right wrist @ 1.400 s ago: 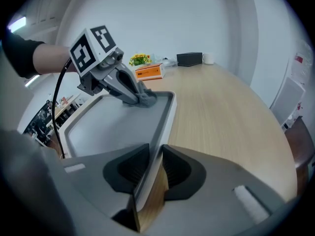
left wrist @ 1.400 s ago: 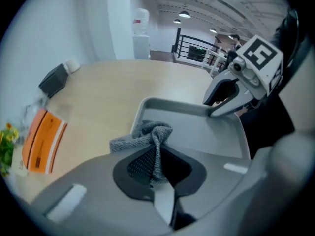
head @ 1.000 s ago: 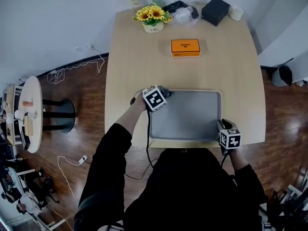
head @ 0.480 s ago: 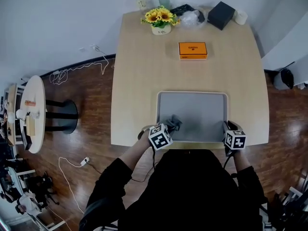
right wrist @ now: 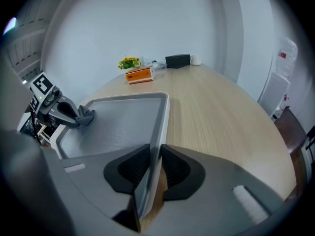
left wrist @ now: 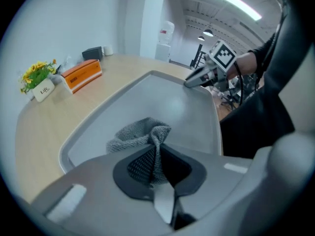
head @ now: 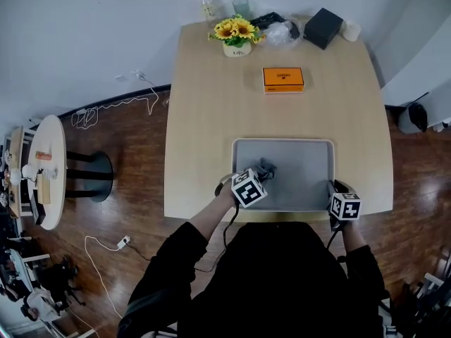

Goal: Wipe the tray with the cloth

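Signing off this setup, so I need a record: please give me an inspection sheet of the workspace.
Surface: wooden table.
Job's things: grey tray at the near edge; grey cloth in it.
Clutter: sunflower pot, orange box, black box at the far end.
Grippers: left hand-held gripper shut on the cloth; right hand-held gripper shut on the tray's rim.
Cables: white cable on the floor.
Surroundings: wood floor, round side table.

We see a pale wooden surface [head: 204,118] with rounded corners. A grey tray [head: 303,178] sits at its near edge, toward the right. An orange box [head: 283,79] lies beyond the tray, well apart from it. Along the far edge stand a pot of sunflowers [head: 238,36], a glass [head: 241,7], a small bottle [head: 208,7], crumpled clear plastic [head: 280,30], a black box [head: 324,27] and a white round object [head: 350,31].
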Available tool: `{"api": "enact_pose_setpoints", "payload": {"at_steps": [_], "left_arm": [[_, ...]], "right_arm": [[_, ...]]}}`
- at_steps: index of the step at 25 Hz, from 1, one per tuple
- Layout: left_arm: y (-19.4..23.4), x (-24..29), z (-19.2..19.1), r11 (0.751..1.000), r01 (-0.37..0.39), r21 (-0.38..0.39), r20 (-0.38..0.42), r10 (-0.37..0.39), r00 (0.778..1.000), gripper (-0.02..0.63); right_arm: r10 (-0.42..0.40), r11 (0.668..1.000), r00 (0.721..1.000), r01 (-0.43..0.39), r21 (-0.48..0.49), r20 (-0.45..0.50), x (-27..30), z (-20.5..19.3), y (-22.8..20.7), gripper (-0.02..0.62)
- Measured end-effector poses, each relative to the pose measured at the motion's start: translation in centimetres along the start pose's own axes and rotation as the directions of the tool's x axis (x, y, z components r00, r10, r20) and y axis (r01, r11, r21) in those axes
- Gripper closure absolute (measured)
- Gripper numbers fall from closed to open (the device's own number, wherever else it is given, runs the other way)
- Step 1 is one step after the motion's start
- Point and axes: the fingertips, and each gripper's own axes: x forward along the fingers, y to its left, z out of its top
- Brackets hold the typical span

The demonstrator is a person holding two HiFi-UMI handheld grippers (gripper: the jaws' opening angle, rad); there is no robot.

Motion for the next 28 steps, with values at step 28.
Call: {"api": "enact_pose_setpoints", "payload": {"at_steps": [28], "left_arm": [[5.5,-27.2,-1.6,0.681,-0.370,-0.632,0.458,0.713,0.531,0.604]], "right_arm": [[0.228,0.970,0.726,-0.116,-0.212,0.648,-21.1,21.3,11.8,0.595]]}}
